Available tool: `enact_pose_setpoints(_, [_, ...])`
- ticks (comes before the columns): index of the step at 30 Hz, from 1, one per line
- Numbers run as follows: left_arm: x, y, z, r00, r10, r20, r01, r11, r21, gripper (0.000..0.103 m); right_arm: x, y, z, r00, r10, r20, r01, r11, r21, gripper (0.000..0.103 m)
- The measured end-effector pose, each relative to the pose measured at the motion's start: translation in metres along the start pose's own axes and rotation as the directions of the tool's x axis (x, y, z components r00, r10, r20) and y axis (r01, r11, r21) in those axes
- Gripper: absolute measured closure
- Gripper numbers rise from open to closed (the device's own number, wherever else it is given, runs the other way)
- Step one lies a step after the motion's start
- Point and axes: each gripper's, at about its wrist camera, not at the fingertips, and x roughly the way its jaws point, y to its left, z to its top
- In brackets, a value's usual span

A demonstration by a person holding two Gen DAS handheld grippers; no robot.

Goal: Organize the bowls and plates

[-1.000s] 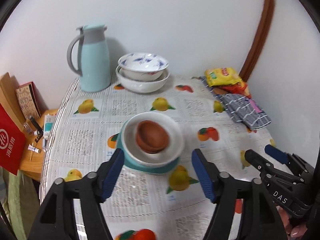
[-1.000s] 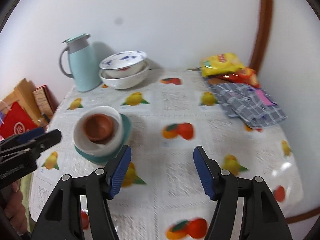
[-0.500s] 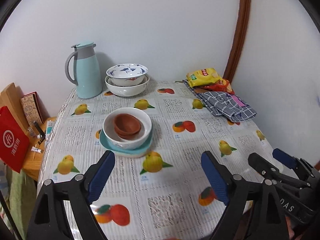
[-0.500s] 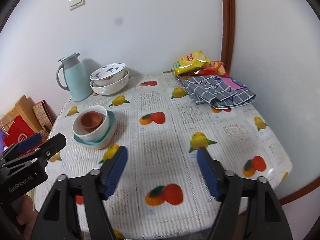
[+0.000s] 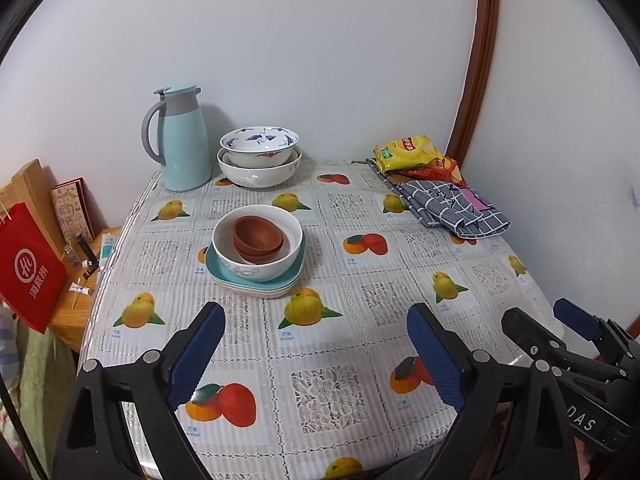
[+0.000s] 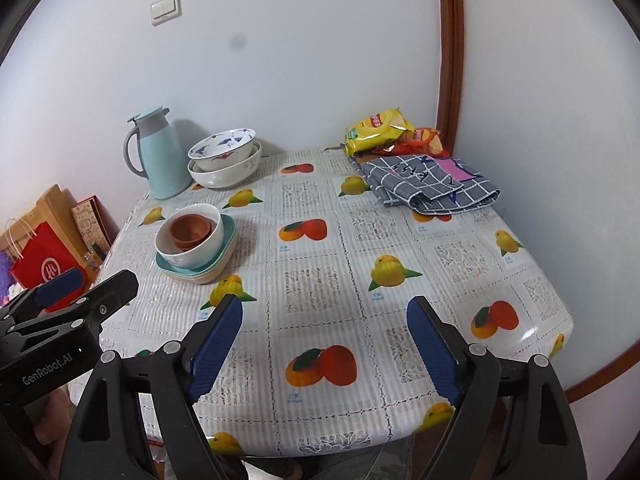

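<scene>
My left gripper (image 5: 316, 354) hangs over the near table (image 5: 360, 360), jaws just opened wide, nothing between. Ahead left, brown bowls (image 5: 258, 239) nest in a white bowl (image 5: 257, 254) on stacked plates (image 5: 256, 282). My right gripper (image 6: 325, 346) likewise gapes empty.

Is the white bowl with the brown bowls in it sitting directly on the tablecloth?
No, the white bowl rests on a stack of plates.
</scene>
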Motion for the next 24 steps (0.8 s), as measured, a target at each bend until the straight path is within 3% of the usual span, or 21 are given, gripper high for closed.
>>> enact_pose_setpoints(24, [0.0008, -0.0027, -0.0015, 1.000, 0.023, -0.008, -0.023, 1.000, 0.013, 0.011, 0.0011, -0.0018, -0.0028, 1.000, 0.006, -0.004, -0.006, 1.000, 0.017, 0.019])
